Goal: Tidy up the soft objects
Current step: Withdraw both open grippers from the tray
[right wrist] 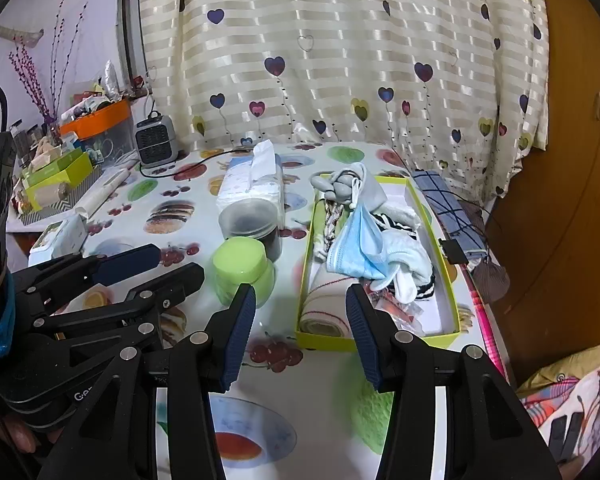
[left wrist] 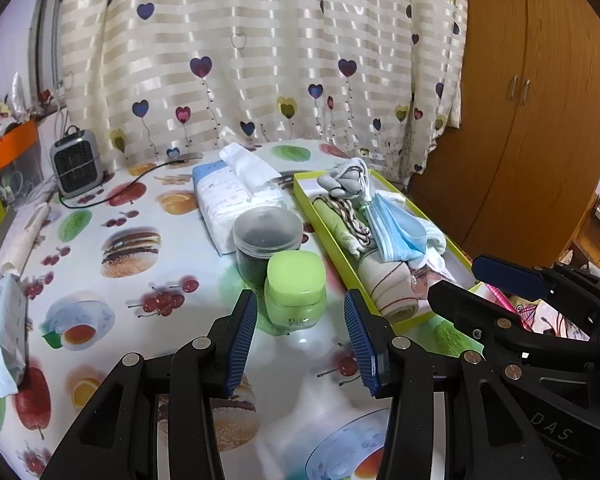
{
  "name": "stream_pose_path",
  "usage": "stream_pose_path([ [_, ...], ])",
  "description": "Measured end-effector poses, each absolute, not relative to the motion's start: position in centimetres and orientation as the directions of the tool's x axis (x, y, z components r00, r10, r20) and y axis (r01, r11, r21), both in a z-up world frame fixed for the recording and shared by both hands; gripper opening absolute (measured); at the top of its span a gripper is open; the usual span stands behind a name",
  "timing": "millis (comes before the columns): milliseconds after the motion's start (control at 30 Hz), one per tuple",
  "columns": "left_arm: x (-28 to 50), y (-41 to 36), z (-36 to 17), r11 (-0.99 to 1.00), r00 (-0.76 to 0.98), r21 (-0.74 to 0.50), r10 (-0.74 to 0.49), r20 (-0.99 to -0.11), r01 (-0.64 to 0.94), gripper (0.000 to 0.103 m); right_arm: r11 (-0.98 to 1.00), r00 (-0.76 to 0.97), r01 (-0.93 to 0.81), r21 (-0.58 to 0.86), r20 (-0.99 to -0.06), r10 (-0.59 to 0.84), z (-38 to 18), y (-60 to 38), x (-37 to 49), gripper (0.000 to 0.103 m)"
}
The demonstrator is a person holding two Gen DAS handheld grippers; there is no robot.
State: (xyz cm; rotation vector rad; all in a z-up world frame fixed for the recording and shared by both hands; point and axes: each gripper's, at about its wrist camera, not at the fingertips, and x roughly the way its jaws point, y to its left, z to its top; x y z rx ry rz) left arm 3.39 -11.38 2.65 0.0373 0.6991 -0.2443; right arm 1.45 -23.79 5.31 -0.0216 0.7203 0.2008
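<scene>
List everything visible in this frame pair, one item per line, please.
tray: one, yellow-green, right side of table
face mask: one, light blue, in tray
socks: several, white and striped, in tray
grey cloth: one, tray's far end
green-lidded jar: one, left of tray
dark jar: one, clear lid, behind green-lidded jar
tissue pack: one, white, behind the jars
heater: one, grey, far left
tablecloth: one, food print
left hand-held gripper: open, empty
right hand-held gripper: open, empty

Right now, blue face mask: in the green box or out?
In. The blue face mask lies crumpled on the socks and cloths inside the green box, within its rim.
</scene>
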Motion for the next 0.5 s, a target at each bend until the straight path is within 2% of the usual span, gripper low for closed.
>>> stream_pose_path([
  [500,3.53,-11.75,2.39,0.970,0.730,-0.048,-0.212,-0.650,0.239,0.044,0.983,0.727,-0.177,0.056,-0.665,0.169,5.11,-24.64,1.53,0.048],
])
